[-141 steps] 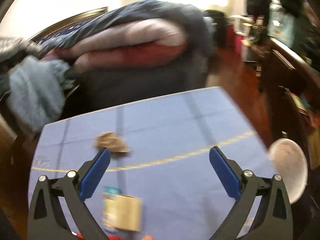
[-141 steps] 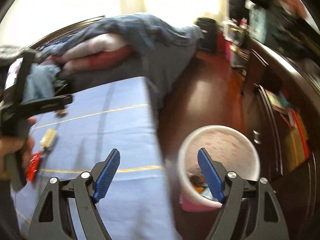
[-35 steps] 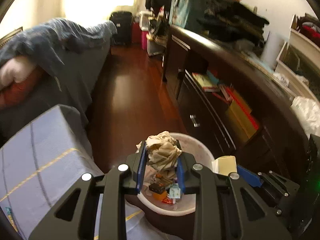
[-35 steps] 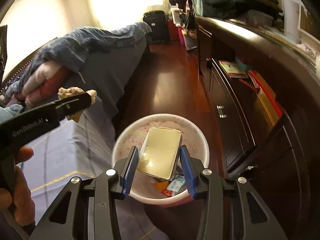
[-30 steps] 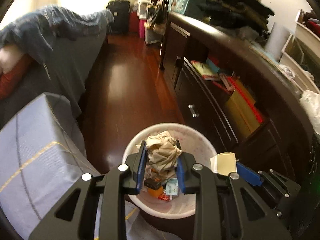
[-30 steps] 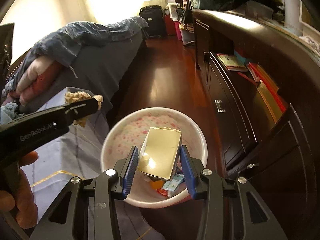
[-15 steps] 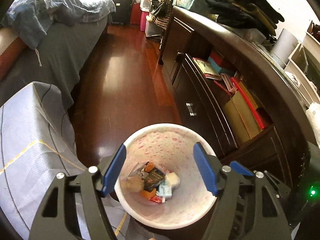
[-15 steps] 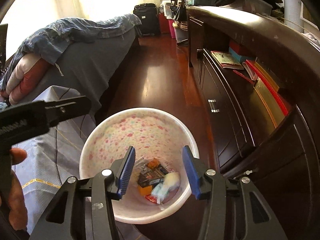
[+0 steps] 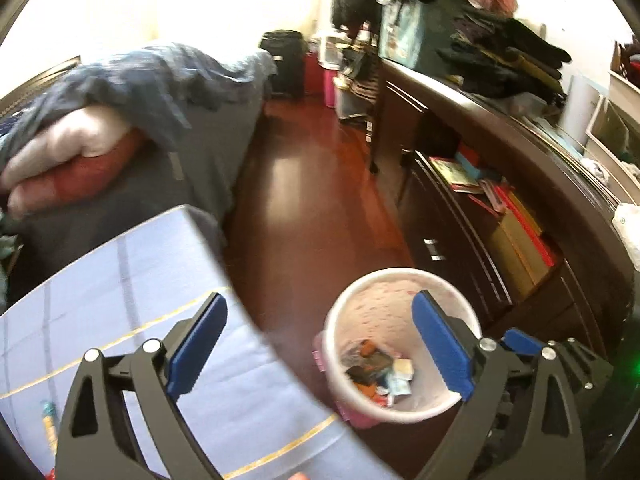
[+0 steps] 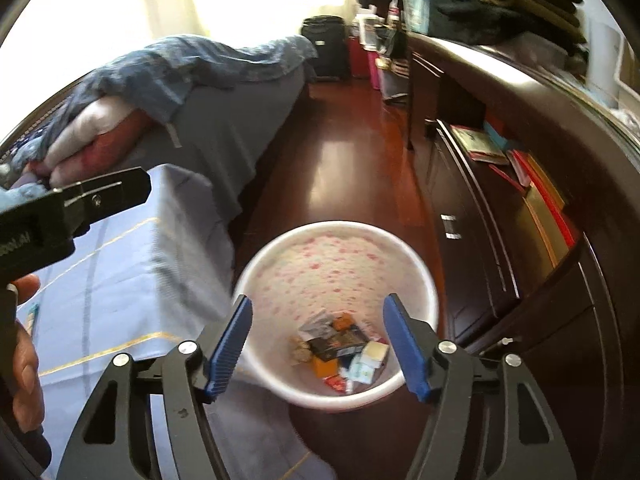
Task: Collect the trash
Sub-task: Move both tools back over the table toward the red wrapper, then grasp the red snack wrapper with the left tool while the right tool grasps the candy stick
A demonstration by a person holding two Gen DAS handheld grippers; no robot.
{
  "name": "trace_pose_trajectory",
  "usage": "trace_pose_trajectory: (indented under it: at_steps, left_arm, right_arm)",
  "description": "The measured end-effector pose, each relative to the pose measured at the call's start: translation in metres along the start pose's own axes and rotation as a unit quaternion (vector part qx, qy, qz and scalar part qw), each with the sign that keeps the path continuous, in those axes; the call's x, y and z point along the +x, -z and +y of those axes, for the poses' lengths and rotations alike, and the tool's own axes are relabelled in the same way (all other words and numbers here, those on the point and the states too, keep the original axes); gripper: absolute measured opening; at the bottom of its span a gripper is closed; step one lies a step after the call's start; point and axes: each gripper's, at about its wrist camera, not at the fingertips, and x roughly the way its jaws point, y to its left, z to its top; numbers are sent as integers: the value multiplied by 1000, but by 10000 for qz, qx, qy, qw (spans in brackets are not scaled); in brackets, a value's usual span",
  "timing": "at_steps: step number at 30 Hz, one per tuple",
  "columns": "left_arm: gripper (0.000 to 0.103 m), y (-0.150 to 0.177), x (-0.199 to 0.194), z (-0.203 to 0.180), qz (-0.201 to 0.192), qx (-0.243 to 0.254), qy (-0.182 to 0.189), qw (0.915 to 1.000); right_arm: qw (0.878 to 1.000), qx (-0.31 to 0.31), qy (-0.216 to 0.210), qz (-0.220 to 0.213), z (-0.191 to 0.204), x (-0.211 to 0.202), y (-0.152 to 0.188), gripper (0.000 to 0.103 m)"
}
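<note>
A white bin with pink speckles stands on the wooden floor beside the blue-clothed table. Several pieces of trash lie at its bottom, among them a crumpled tissue and a pale card. My left gripper is open and empty, above the table edge with the bin at its right finger. My right gripper is open and empty, right above the bin. A small wrapper lies on the table at the lower left.
A dark wooden cabinet with books on a shelf runs along the right. A bed with grey and blue bedding stands behind the table. Bare wooden floor lies between them. A dark suitcase stands far back.
Both grippers opened and dropped the crumpled tissue and the card into the bin. The left gripper has since swung left toward the table; the right one has stayed over the bin and opened wider.
</note>
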Motion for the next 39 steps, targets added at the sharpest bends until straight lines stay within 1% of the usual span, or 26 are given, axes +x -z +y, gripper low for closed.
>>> trace_pose_trajectory:
  at_steps: [4, 6, 9, 10, 12, 15, 18, 19, 20, 21, 23, 26, 27, 30, 33, 35, 38, 39]
  left_arm:
    - [96, 12, -34, 31, -165, -240, -408, 9987]
    - [98, 23, -54, 47, -238, -361, -658, 9969]
    - [99, 44, -84, 78, -284, -589, -1010, 9927]
    - [99, 56, -97, 93, -257, -766, -1196, 9895]
    - [99, 73, -110, 114, -199, -1025, -1341, 9854]
    - [99, 109, -127, 154, 30, -1537, -1585, 9753]
    - [99, 141, -138, 190, 262, -1991, -1907, 9609]
    - [99, 154, -142, 204, 360, -2168, -2068, 9534]
    - [99, 163, -144, 213, 402, -2263, -2133, 9496]
    - [99, 172, -145, 224, 491, -2412, -2220, 9435]
    - [99, 186, -143, 239, 647, -2638, -2232, 9362]
    - [99, 202, -137, 257, 810, -2996, -2016, 9290]
    - [99, 205, -134, 262, 834, -3087, -1916, 9279]
    - [99, 211, -128, 266, 840, -3161, -1942, 9248]
    - [99, 214, -121, 270, 855, -3025, -2071, 9264]
    - [99, 213, -113, 269, 904, -2811, -2251, 9285]
    - [99, 215, -112, 264, 817, -2677, -2334, 9312]
    - [95, 216, -113, 264, 792, -2629, -2364, 9321]
  right_arm:
    - [9994, -277, -223, -37, 31, -18, 5, 74]
    - [9978, -489, -444, -37, 53, -28, 9, 75]
    - [9937, -854, -726, -43, 86, -42, 19, 77]
    - [9922, -951, -805, -43, 95, -46, 22, 77]
    - [9885, -1150, -977, -29, 115, -53, 27, 77]
    - [9821, -1425, -1230, 10, 144, -60, 34, 77]
    - [9752, -1706, -1406, 43, 173, -66, 41, 77]
    - [9735, -1763, -1452, 52, 179, -67, 43, 77]
    - [9713, -1836, -1509, 66, 188, -69, 46, 77]
    - [9700, -1881, -1541, 74, 192, -70, 47, 77]
    - [9664, -1995, -1618, 106, 205, -73, 52, 77]
    - [9609, -2177, -1706, 130, 225, -77, 60, 77]
    - [9588, -2260, -1716, 132, 232, -78, 63, 78]
    - [9555, -2404, -1707, 133, 247, -80, 67, 78]
    - [9543, -2469, -1676, 141, 259, -78, 67, 78]
    - [9547, -2470, -1653, 149, 266, -76, 66, 78]
    - [9545, -2466, -1670, 128, 275, -75, 63, 78]
    - [9546, -2467, -1665, 106, 278, -76, 62, 78]
